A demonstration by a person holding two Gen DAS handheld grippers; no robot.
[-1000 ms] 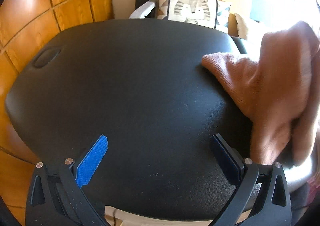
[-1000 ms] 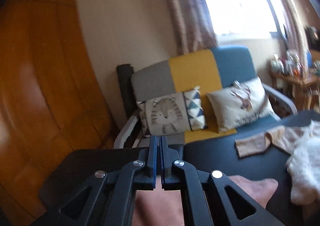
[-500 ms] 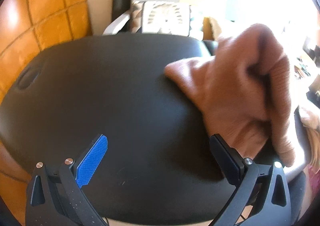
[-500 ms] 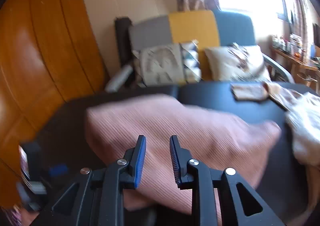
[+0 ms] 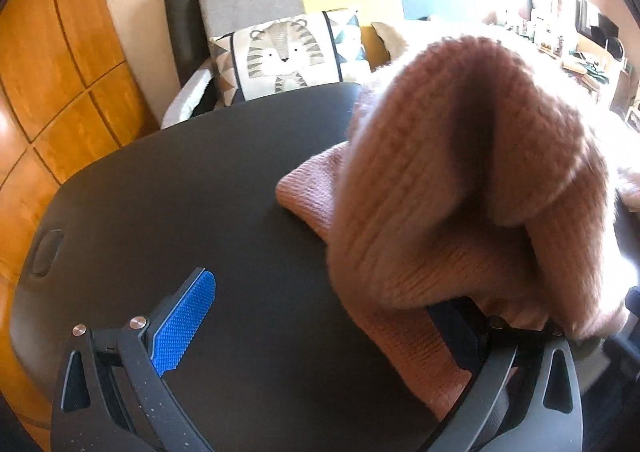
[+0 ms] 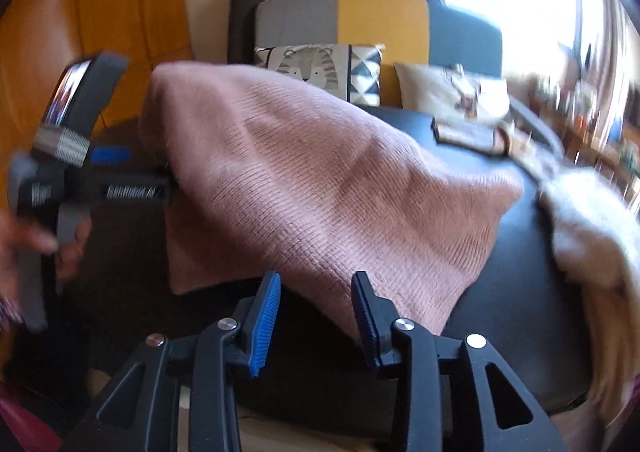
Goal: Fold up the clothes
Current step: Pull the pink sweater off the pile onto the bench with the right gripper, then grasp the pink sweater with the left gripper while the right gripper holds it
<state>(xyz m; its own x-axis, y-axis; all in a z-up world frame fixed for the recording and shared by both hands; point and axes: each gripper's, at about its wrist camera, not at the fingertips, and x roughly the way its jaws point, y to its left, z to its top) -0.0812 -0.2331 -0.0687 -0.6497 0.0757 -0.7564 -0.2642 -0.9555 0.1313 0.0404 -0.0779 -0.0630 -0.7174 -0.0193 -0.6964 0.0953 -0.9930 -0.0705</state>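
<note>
The pink knit sweater [image 5: 460, 192] lies bunched on the black padded table [image 5: 200, 192], heaped on the side of the left gripper's [image 5: 320, 316] black-padded finger. In the left wrist view that gripper's jaws stand wide apart; the blue-padded finger [image 5: 184, 324] is over bare table, well clear of the cloth, while the opposite finger is partly buried under a hanging fold of the sweater that drapes over its tip. No pad presses cloth against the other, so the left gripper has hold of nothing, though the knit touches or overlies one finger.

In the right wrist view the right gripper [image 6: 316, 320] is about half open and its jaws are opening. The near corner of the sweater [image 6: 320, 188] hangs down toward the gap between the two fingers, its lower edge reaching just in front of and between the tips; the pads are apart from it and do not pinch it. Beyond the jaws the sweater slopes up toward the left gripper [image 6: 80, 180], held by a hand [image 6: 24, 248] at the far left. Past the right finger lie a cream fluffy garment [image 6: 592, 228] and a small tan garment [image 6: 468, 136] on the table.
</note>
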